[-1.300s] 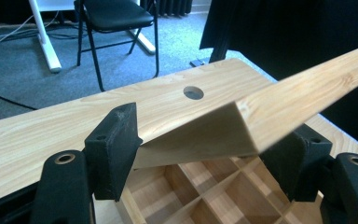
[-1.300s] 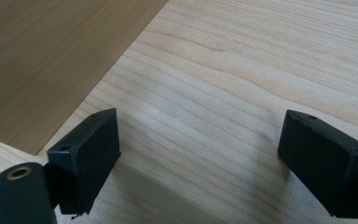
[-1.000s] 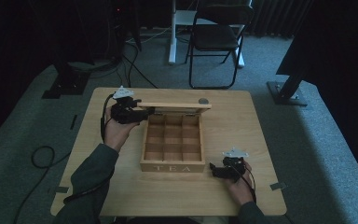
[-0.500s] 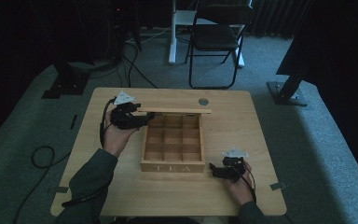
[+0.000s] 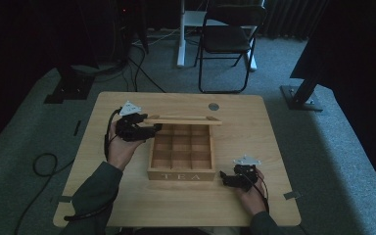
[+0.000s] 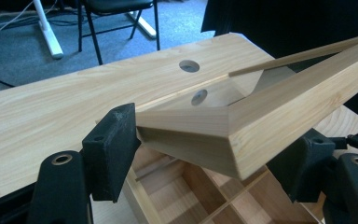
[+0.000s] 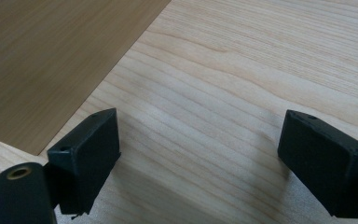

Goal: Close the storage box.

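A wooden tea box [image 5: 181, 174] with several open compartments sits mid-table, "TEA" on its front wall. Its framed lid [image 5: 183, 119] stands raised over the back edge, tilted above the compartments. My left gripper [image 5: 152, 131] comes in from the left and is shut on the lid's left corner. In the left gripper view the lid [image 6: 270, 116] fills the gap between both pads of the left gripper [image 6: 209, 154], with compartments [image 6: 200, 196] below. My right gripper [image 5: 227, 179] rests on the table right of the box front, open and empty; in its own view the right gripper [image 7: 200, 154] faces bare table beside the box wall [image 7: 51, 60].
A round cable hole [image 5: 214, 106] lies in the table [image 5: 127, 200] behind the lid. A black folding chair [image 5: 227, 39] and stand bases stand on the carpet beyond the far edge. Cables lie on the floor at the left.
The lid and my left gripper have come slightly down and toward the near side over the box. My right gripper has stayed where it was.
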The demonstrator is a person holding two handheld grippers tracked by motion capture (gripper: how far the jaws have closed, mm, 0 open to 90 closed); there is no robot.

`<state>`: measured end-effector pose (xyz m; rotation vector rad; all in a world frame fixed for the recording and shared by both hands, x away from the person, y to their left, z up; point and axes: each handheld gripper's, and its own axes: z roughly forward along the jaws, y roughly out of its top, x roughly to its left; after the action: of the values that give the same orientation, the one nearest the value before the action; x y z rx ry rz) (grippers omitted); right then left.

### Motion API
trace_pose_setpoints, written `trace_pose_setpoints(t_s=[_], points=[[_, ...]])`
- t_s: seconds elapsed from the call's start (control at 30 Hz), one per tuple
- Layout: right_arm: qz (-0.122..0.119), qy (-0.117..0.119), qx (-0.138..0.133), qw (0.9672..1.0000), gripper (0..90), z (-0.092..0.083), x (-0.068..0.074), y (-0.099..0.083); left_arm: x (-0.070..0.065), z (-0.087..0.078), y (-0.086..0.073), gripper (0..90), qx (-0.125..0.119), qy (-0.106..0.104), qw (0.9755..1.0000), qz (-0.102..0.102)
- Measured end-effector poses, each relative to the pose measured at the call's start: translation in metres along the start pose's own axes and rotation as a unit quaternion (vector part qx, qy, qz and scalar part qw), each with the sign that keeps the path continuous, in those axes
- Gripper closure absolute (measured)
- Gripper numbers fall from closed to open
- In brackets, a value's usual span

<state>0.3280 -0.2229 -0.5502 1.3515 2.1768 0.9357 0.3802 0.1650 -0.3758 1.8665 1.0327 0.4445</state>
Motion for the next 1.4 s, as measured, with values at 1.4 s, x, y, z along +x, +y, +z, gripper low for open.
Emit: trace_pose_setpoints(t_s=[1.4], points=[[-0.004, 0.004, 0.0, 1.0, 12.3, 0.001, 0.001, 0.001, -0.014, -0.008, -0.025, 29.8, 0.008, 0.01, 0.9999, -0.011]])
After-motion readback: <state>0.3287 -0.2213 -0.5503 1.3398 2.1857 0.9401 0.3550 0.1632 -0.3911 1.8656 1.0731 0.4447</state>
